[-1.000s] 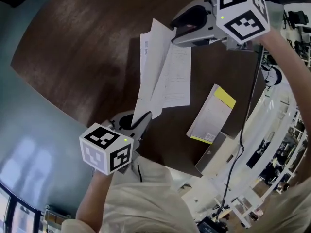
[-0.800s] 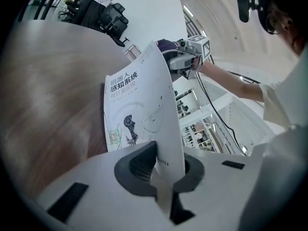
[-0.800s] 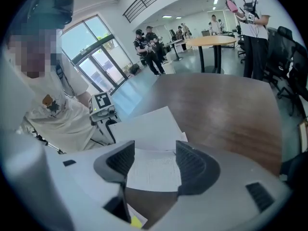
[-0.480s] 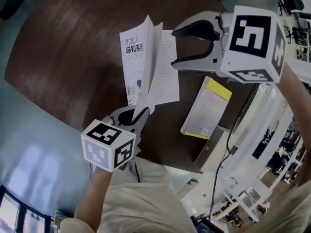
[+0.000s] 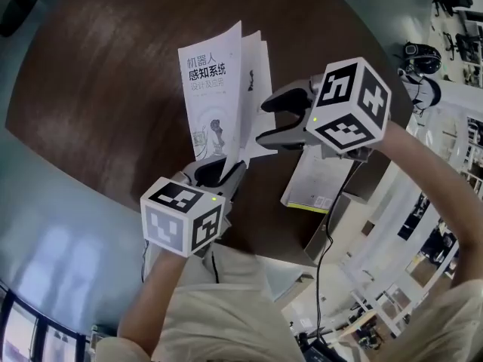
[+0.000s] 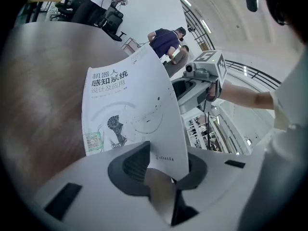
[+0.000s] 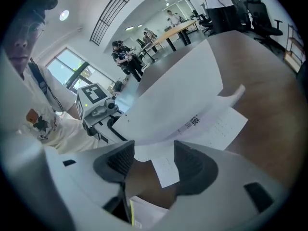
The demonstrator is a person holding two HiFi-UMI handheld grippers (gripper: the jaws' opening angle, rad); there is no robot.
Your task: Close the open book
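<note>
Left tool points downward, jaws just opening around book cover.

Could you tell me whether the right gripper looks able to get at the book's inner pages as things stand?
Probably yes. The right gripper has just opened its jaws wide, and a corner of the book's inner pages already lies between them; nothing stands in the way.

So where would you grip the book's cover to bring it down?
Probably by the free long edge of the cover, the right one in the head view, coming from that side. It leans over the pages, so that thin edge stands lifted and reachable.
</note>
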